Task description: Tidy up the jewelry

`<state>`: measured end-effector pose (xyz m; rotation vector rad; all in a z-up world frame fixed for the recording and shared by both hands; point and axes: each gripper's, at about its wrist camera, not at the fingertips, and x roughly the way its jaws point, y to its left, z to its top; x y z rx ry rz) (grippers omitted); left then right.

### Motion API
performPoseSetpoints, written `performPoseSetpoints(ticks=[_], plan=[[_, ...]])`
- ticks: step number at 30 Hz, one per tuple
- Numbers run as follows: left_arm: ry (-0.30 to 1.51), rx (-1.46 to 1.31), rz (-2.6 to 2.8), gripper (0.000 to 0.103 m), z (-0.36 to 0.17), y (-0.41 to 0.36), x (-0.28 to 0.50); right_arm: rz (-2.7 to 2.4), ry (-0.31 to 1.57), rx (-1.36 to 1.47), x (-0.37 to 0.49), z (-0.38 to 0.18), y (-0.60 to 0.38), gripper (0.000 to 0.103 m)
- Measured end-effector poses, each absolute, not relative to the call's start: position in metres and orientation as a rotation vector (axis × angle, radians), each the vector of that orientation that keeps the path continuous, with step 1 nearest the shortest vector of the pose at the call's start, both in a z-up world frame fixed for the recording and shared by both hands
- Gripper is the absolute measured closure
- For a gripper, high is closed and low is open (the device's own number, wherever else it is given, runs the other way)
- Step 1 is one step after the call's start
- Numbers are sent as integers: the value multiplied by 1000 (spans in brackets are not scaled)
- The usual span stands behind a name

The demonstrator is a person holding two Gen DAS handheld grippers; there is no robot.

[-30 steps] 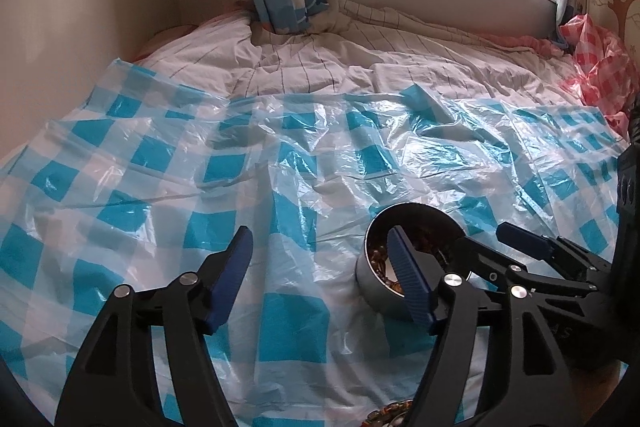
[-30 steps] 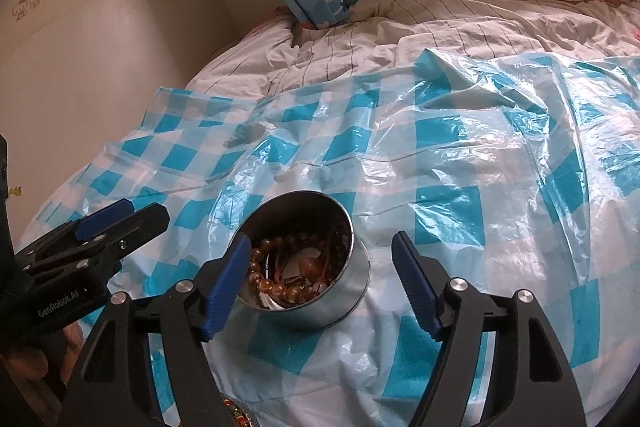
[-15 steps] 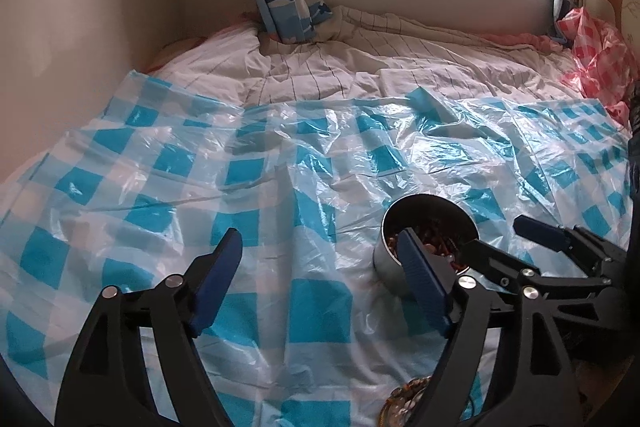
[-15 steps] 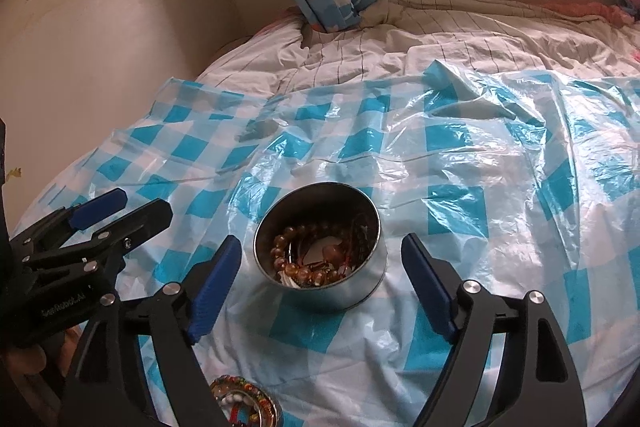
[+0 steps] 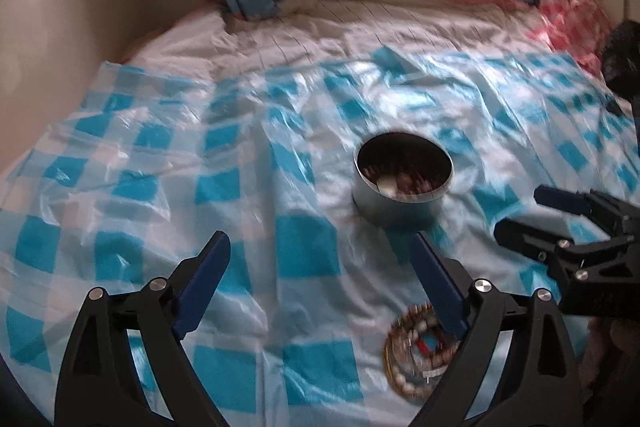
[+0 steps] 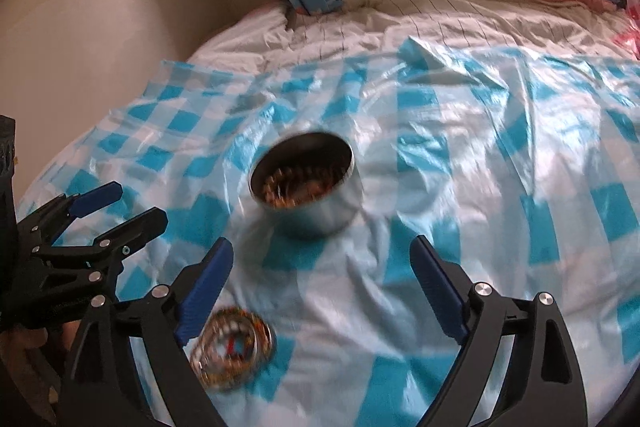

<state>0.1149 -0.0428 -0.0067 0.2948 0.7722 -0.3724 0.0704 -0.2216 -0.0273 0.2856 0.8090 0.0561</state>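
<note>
Round metal tin (image 5: 402, 201), open-topped and upright on the blue-and-white checked plastic sheet (image 5: 168, 155). Inside it, a jumble of amber-brown beaded bracelets (image 6: 298, 187) with one pale piece among them; motion blur hides the detail. Nearer the camera, well apart from the tin, a flat coil of beaded bracelets (image 5: 416, 355) lies on the sheet, gold-brown and white beads ringing a red-and-blue centre.

Mid-frame: tin (image 5: 402, 187) holding beads (image 6: 296, 187), on sheet (image 5: 160, 155); lid (image 5: 418, 355) lower right, nearer the camera; bedding (image 5: 360, 23) behind.
</note>
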Motion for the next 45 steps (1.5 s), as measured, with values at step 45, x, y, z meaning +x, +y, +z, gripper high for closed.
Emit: performPoseSetpoints(ticks=[45], plan=[[942, 173, -227, 14, -55, 9, 116, 44, 933, 289, 50, -50, -225, 14]])
